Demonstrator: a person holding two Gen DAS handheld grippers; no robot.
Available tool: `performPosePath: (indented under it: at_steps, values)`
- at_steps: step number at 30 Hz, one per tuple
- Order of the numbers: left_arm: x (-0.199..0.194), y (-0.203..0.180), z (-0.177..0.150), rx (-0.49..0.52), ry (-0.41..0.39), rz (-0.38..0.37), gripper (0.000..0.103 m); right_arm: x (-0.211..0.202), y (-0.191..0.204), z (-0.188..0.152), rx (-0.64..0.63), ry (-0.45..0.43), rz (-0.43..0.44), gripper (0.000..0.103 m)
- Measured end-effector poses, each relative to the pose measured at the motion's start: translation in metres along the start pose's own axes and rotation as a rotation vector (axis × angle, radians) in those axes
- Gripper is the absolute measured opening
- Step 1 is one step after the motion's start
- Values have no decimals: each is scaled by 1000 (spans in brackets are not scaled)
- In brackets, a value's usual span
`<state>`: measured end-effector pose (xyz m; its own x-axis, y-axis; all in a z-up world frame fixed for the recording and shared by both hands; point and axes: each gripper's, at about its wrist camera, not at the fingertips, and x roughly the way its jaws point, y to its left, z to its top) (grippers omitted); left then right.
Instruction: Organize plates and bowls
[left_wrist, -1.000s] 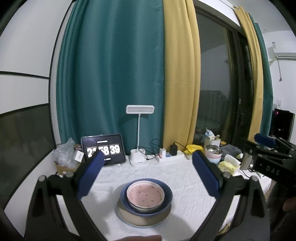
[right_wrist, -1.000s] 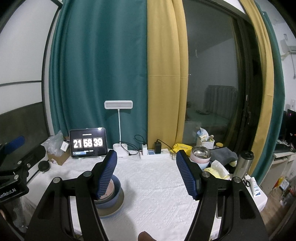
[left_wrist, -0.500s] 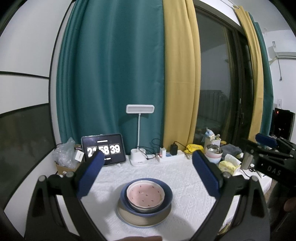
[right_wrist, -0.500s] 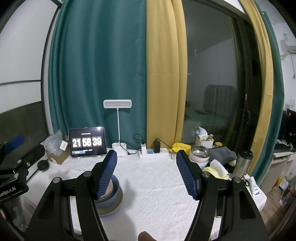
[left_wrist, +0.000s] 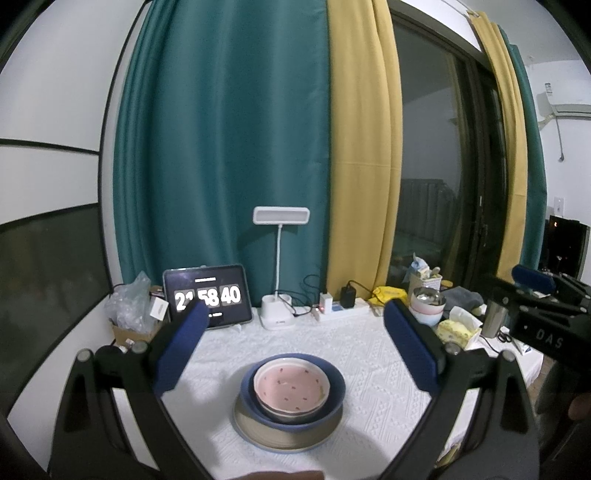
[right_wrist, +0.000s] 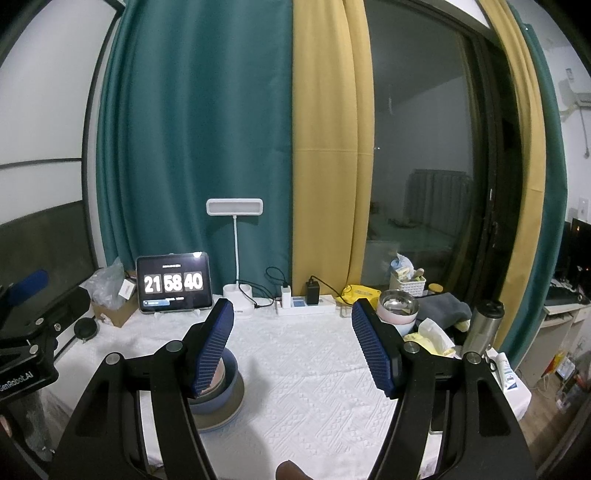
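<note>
Left wrist view: left gripper (left_wrist: 291, 343) hovers wide apart, empty, tilted slightly down over the stacked bowls (left_wrist: 290, 391) at lower centre; right gripper (right_wrist: 291, 347) likewise gapes empty above the table (right_wrist: 314, 369).

My left gripper (left_wrist: 293, 347) has matte black arms, each tipped at twelve o'clock with a smooth dark-blue pad (left_wrist: 181, 350) and dotted with silver screws. My right gripper (right_wrist: 293, 347) matches it, though its blue pads (right_wrist: 371, 349) are ribbed. At nine o'clock there, the other tool's black body carries white lettering.
</note>
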<state>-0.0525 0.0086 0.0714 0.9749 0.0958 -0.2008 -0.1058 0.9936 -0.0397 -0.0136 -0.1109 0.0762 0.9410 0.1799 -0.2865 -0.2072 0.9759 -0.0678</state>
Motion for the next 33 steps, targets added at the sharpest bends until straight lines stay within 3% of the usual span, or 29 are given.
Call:
performPosePath:
  at_steps: [33]
  values:
    - [2,-8,0,5,6,-14,97,-2,-16,-4,3,3,-8,70]
